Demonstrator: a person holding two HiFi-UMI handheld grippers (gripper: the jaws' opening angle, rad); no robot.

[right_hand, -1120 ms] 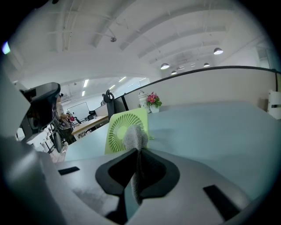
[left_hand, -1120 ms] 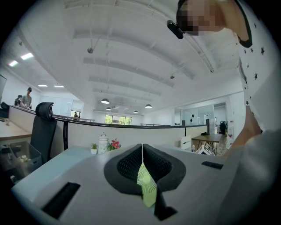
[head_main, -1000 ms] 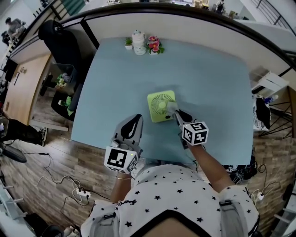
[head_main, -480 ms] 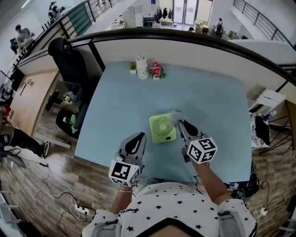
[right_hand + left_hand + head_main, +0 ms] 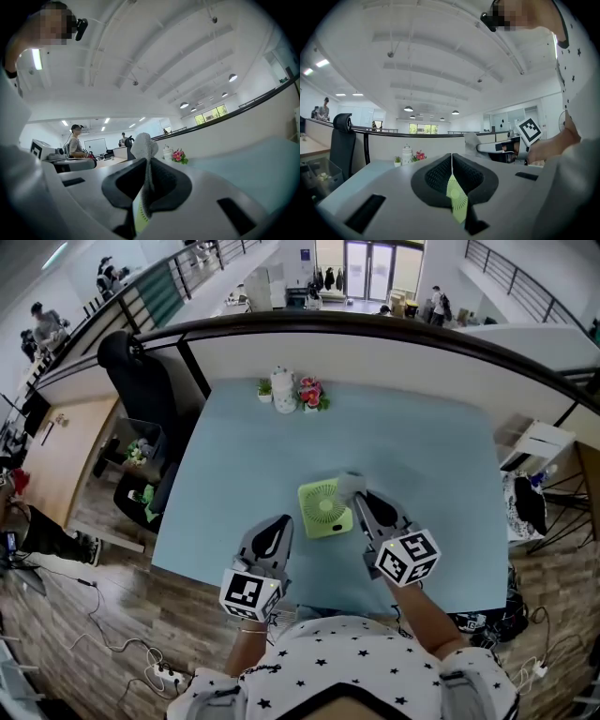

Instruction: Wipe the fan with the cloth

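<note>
Right gripper point(image 5: 360, 502) reaches forward off the person's right forearm, angled up and a little left over the table. Its fingers are clamped on the grey cloth point(image 5: 350, 485), which bunches out past the tips. The cloth sits at the upper right corner of the green fan point(image 5: 323, 510), whose round grille faces the head view. Left gripper point(image 5: 277, 525) hovers just left of the fan and nearer the person, apart from it, pointing forward. Its fingers are pressed together with nothing between them, and the fan's grille shows through the slit beneath. The fan sits toward the near edge of the pale blue table point(image 5: 427, 456), roughly mid-width. There is wide bare surface beyond it and to either side. Well apart, along the far edge, stand a white jar point(image 5: 284, 390), pink flowers point(image 5: 310, 393) and a little plant point(image 5: 262, 387).
</note>
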